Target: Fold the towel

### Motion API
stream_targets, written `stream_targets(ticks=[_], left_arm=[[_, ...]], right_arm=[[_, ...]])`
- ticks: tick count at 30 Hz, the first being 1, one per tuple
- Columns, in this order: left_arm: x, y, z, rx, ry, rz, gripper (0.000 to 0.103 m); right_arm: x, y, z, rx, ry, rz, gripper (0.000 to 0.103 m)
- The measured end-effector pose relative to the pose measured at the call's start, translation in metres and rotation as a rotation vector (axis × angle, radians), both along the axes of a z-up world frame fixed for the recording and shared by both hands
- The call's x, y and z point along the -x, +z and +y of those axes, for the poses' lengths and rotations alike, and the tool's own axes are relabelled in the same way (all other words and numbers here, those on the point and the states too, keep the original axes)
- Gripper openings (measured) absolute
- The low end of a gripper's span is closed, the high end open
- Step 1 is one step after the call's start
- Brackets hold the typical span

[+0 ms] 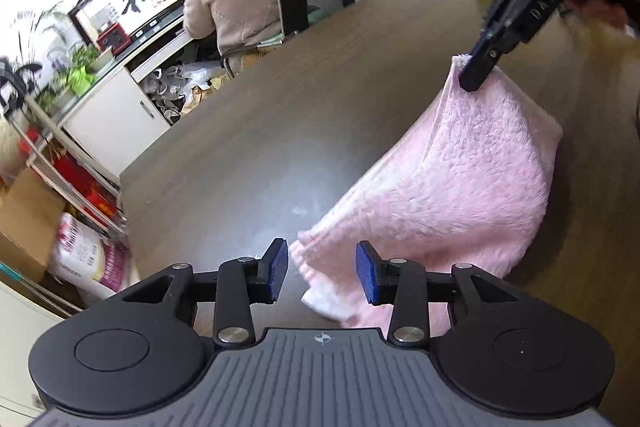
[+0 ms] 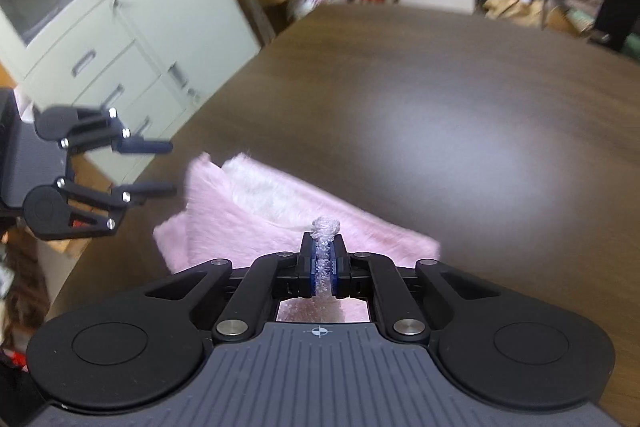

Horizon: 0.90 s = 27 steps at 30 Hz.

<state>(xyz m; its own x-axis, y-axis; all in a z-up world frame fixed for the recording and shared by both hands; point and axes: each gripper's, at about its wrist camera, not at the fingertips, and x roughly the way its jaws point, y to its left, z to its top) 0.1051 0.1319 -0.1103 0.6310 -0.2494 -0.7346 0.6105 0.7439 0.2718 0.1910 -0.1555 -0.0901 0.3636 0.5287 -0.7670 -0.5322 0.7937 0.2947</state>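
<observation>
Towel [image 2: 256, 223] pinched in right gripper [image 2: 325, 259], raised

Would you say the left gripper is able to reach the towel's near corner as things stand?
Probably yes: the left gripper is open, the towel corner lies just ahead between its fingers, and nothing blocks the way.

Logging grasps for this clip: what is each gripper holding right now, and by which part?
The right gripper is shut on the pink towel, pinching a lifted corner. The left gripper is open, holding nothing.
</observation>
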Motion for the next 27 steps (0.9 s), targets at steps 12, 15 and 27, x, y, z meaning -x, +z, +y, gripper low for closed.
stream_targets(ticks=[12, 15, 27], left_arm=[[-0.011, -0.024, -0.004, 0.080, 0.116, 0.127, 0.048], [-0.003, -0.021, 0.004, 0.103, 0.148, 0.129, 0.049], [0.030, -0.012, 0.025, 0.180, 0.266, 0.112, 0.054]], right_arm=[[-0.029, -0.037, 0.004, 0.165, -0.195, 0.094, 0.020], [-0.022, -0.020, 0.021, 0.217, -0.164, 0.006, 0.028], [-0.027, -0.005, 0.159, 0.119, 0.390, -0.131, 0.057]])
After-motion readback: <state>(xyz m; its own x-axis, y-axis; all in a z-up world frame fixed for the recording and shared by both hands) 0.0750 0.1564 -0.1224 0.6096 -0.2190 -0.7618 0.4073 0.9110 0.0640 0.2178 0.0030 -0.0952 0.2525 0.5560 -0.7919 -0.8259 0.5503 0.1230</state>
